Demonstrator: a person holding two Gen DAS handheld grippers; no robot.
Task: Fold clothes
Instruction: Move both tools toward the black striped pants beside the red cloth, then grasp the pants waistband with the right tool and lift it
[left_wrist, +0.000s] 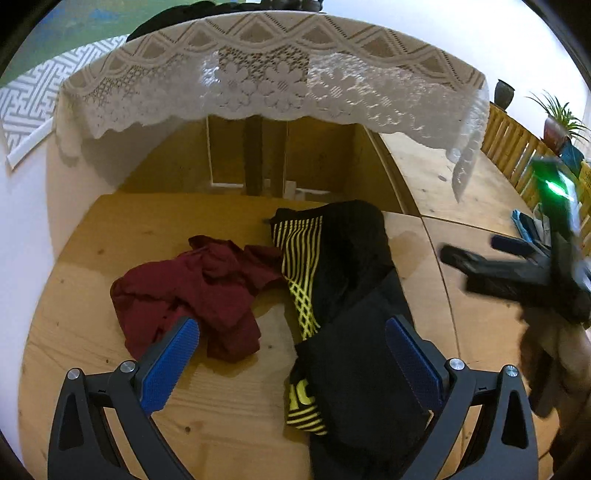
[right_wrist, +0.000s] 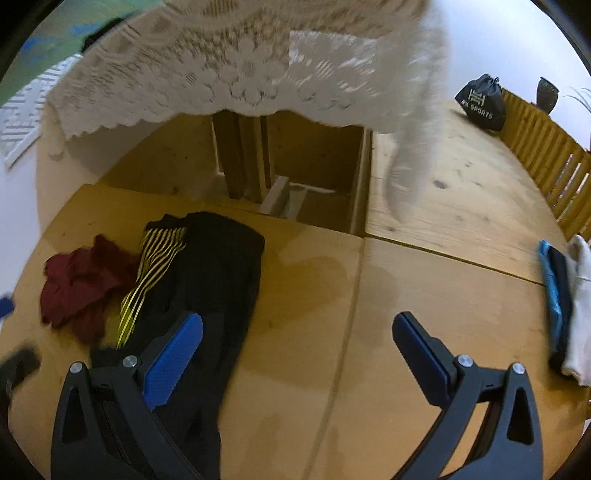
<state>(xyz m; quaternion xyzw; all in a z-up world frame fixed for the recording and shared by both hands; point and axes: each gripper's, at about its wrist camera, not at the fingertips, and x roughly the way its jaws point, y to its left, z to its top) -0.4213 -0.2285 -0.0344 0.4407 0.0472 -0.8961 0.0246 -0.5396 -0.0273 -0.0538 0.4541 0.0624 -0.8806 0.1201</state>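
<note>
Left wrist view: left gripper hovers, jaws wide, over black garment beside maroon garment; right gripper also gapes, empty, above the table.

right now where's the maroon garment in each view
Left wrist: the maroon garment lies crumpled left of centre on the table, just ahead of the left jaw, touching the black garment on its right.
Right wrist: maroon garment sits at the far left, well away from the jaws.
Shared landmark: the yellow stripes on the black garment, right beside it in both.
</note>
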